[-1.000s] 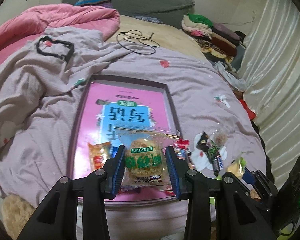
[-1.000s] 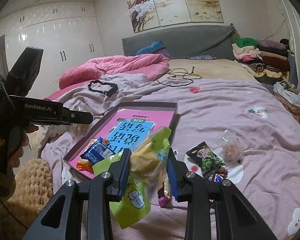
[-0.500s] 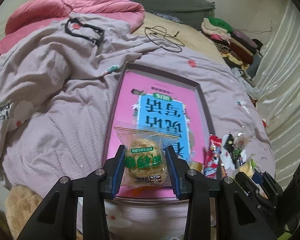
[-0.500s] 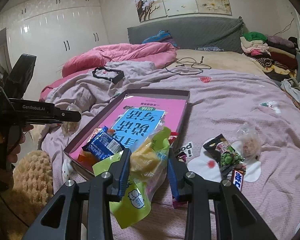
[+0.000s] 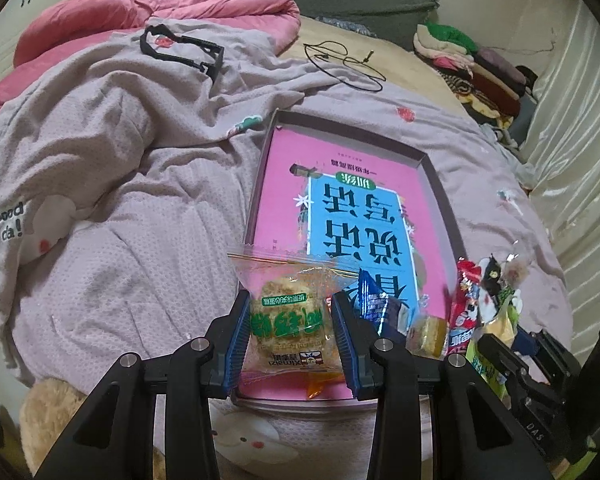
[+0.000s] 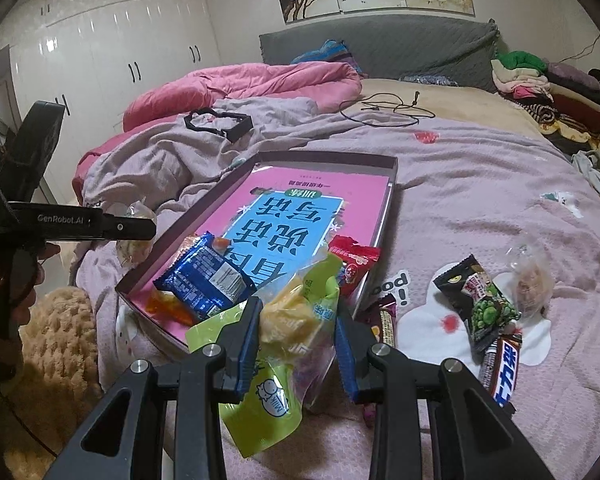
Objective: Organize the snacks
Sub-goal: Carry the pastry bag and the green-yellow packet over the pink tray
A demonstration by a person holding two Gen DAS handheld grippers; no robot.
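Snacks on a bedroom bed

Left gripper pinches a clear cake packet; right gripper pinches a green pouch, over the bed's near edge.

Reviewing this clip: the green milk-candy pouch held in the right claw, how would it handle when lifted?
The green pouch probably flops: its lower end droops below the right claw. It looks crumpled where pinched, so likely soft and light. The glossy film may slip.
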